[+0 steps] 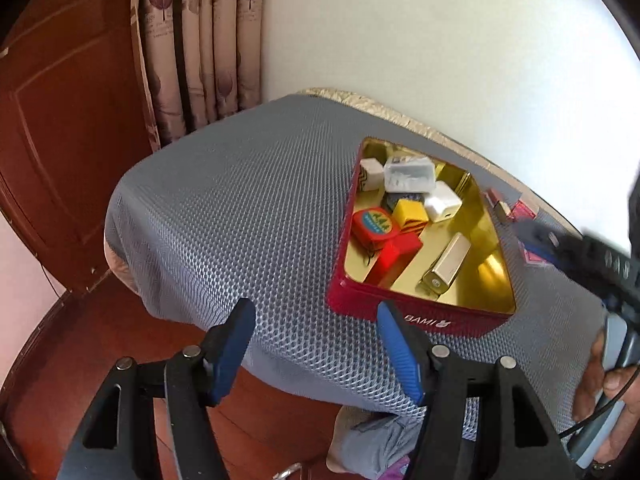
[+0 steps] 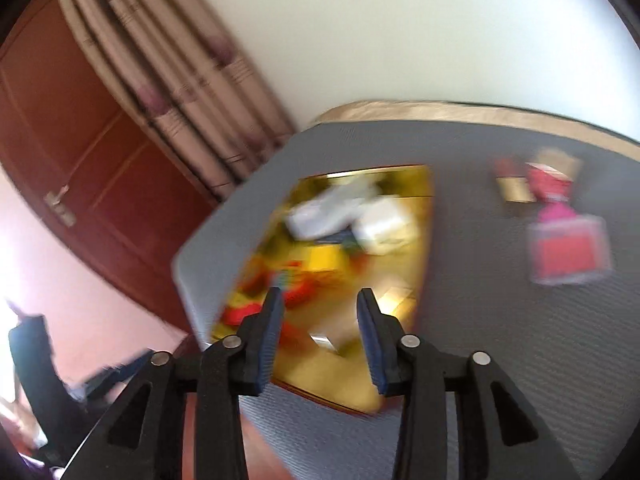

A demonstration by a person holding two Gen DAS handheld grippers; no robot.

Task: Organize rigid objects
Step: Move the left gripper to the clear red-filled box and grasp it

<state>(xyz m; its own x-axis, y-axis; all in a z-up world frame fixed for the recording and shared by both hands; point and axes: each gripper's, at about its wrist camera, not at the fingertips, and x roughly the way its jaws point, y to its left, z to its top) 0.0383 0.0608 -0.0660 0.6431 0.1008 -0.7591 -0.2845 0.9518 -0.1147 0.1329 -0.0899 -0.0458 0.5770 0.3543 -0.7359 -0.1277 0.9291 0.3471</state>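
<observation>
A red tin point(image 1: 416, 318) with a gold inside sits on the grey mat. It holds several small things: a red round-label box point(image 1: 374, 226), a yellow block point(image 1: 410, 213), a white charger point(image 1: 442, 202), a clear plastic box point(image 1: 408, 174) and a metal lighter point(image 1: 446, 266). My left gripper point(image 1: 316, 350) is open and empty at the near table edge, left of the tin. My right gripper point(image 2: 320, 336) is open and empty above the tin point(image 2: 352, 388); that view is blurred. Outside the tin lie a red clear-cased box point(image 2: 568, 252), a pink item point(image 2: 548, 184) and a gold item point(image 2: 516, 190).
The grey mesh mat point(image 1: 224, 208) covers a small table against a white wall. A curtain point(image 1: 200, 40) and a brown door point(image 1: 60, 120) stand at the left. The person's hand point(image 1: 612, 384) holds the right gripper at the far right.
</observation>
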